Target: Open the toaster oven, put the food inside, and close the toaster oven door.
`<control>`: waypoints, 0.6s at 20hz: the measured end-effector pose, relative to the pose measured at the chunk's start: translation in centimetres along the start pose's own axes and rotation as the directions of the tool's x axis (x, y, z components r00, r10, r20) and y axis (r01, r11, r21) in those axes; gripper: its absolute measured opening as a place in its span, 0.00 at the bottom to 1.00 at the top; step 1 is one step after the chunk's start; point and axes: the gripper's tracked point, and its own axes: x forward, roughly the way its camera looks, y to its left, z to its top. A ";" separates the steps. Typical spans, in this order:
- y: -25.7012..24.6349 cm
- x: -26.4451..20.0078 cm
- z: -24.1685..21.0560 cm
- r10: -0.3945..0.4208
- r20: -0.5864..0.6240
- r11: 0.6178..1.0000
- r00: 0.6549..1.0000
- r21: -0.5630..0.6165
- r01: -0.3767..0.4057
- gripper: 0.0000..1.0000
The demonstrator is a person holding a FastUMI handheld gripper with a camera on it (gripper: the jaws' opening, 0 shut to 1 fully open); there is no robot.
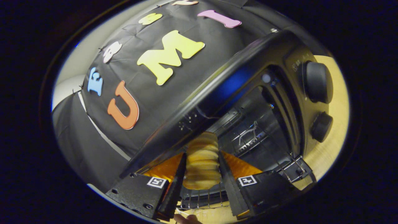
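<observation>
With the tongs (pixel 202 165) clamped on the ridged pastry (pixel 202 165), it might snag the toaster oven (pixel 217 81) rack (pixel 248 133) just ahead.

black cloth wall (pixel 93 137) hanging creased behind everything, pale wall (pixel 84 53) peeking past its edge, light wooden counter (pixel 337 124) catching warm light
</observation>
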 end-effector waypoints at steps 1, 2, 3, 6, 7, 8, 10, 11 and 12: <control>0.0 0.1 -0.2 0.002 -0.004 1.000 1.000 -0.013 -0.002 0.74; 0.3 -0.3 -0.5 0.008 -0.014 1.000 1.000 -0.018 -0.008 0.78; 0.3 -0.5 -0.8 0.004 -0.021 1.000 1.000 -0.020 -0.004 0.82; 0.7 -2.1 -0.9 -0.004 -0.026 1.000 1.000 -0.025 0.003 0.95; 0.7 -2.8 -0.7 -0.010 -0.019 0.999 1.000 -0.034 0.010 0.95; 0.8 -3.5 -0.5 -0.012 -0.010 0.999 1.000 -0.041 0.011 0.97; 1.1 -5.1 -0.3 -0.012 -0.007 0.999 1.000 -0.039 0.012 0.99; 1.4 -5.9 -0.3 -0.009 -0.009 0.999 1.000 -0.034 0.009 1.00; 1.7 -6.8 -0.2 -0.015 -0.010 0.999 1.000 -0.035 0.015 1.00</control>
